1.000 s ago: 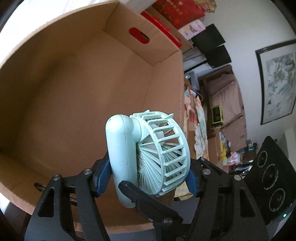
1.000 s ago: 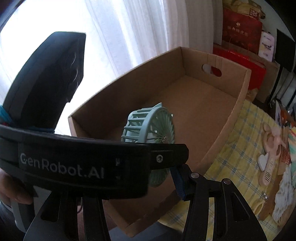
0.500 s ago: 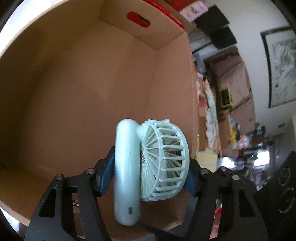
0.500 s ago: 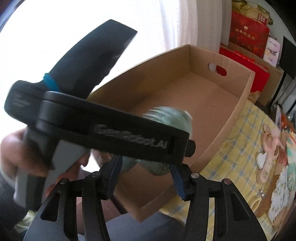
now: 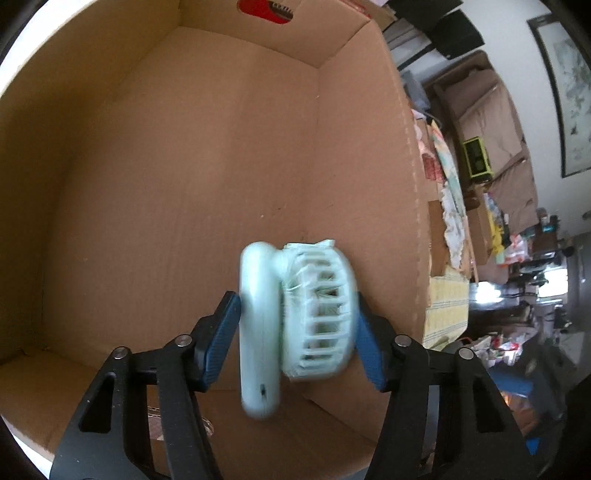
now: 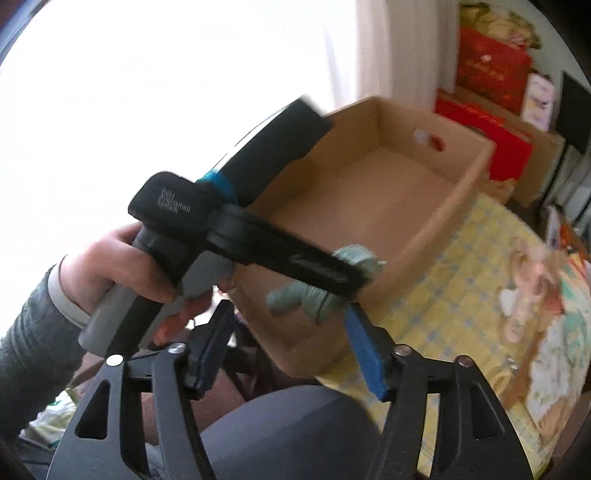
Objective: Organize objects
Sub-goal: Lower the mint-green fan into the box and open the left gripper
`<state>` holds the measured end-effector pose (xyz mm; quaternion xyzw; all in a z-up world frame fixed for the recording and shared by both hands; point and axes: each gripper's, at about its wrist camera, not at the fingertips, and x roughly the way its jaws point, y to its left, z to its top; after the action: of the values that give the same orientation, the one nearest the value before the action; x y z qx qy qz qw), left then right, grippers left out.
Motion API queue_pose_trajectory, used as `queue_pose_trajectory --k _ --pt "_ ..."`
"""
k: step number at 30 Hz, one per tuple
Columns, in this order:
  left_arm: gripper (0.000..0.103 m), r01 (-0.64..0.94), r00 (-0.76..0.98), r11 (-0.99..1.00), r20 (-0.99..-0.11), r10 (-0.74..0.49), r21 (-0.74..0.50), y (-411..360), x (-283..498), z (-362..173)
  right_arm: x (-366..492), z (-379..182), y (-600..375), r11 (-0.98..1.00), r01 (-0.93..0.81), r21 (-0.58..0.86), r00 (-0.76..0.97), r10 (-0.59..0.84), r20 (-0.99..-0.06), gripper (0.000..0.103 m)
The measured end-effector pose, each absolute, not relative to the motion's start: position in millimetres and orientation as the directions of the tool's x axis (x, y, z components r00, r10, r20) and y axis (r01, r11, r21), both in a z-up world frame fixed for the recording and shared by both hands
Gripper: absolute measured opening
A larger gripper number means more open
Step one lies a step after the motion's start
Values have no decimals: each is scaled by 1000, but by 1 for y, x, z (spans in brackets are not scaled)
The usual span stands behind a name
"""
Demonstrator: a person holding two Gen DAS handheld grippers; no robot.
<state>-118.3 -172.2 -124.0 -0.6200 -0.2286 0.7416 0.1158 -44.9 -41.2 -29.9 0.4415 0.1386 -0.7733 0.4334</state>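
Left tongs (image 5: 299, 336) pointed steeply down into the cardboard box (image 5: 184, 184), blue pads (image 5: 221, 339) pressed on either side of the mint-green handheld fan (image 5: 295, 317); those jaws had just been closing a little further on it. The fan sat upright between them, handle on the left, ribbed cage on the right, smeared by blur. It hung above the box's bare floor, close to the right-hand wall and the near corner. Plenty of open floor lay to the left and towards the far wall with its cut-out handle hole (image 5: 266, 5).

From the right wrist view, the right tongs (image 6: 291, 347) stood apart, nothing between the pads, their jaws having just been opening. They sat back at the box's near corner, low and outside the rim. Just ahead, a hand (image 6: 122, 266) in a grey sleeve (image 6: 33, 332) gripped the left tool's handle, the tool angled over the near rim with the fan at its tip. The box rested on the bench under a yellow checked cloth (image 6: 461, 266). To the right on that cloth lay a scatter of small things, too blurred to name. Beyond the far wall stood red boxes (image 6: 491, 70) and bright white curtains (image 6: 184, 74).
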Motion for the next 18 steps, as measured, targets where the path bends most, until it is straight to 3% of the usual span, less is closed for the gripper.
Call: queue_pose_trajectory --k 8,10,14,18 --pt "55 111 -220 -875 -870 441 -471 -171 -112 -116 -63 -9 15 -691 696 193 -335 -551 -764 72" --pt "60 115 -223 -880 -875 429 -460 -170 -112 -114 -67 -6 29 -713 672 199 -356 -547 -758 73" --pt "81 144 -267 -889 -882 387 -434 -174 -110 -106 -72 -6 53 -749 631 201 -382 -526 -759 73" --pt "82 125 -300 -906 -886 354 -405 -170 -106 -93 -69 -13 69 -776 599 197 -393 -500 -771 73"
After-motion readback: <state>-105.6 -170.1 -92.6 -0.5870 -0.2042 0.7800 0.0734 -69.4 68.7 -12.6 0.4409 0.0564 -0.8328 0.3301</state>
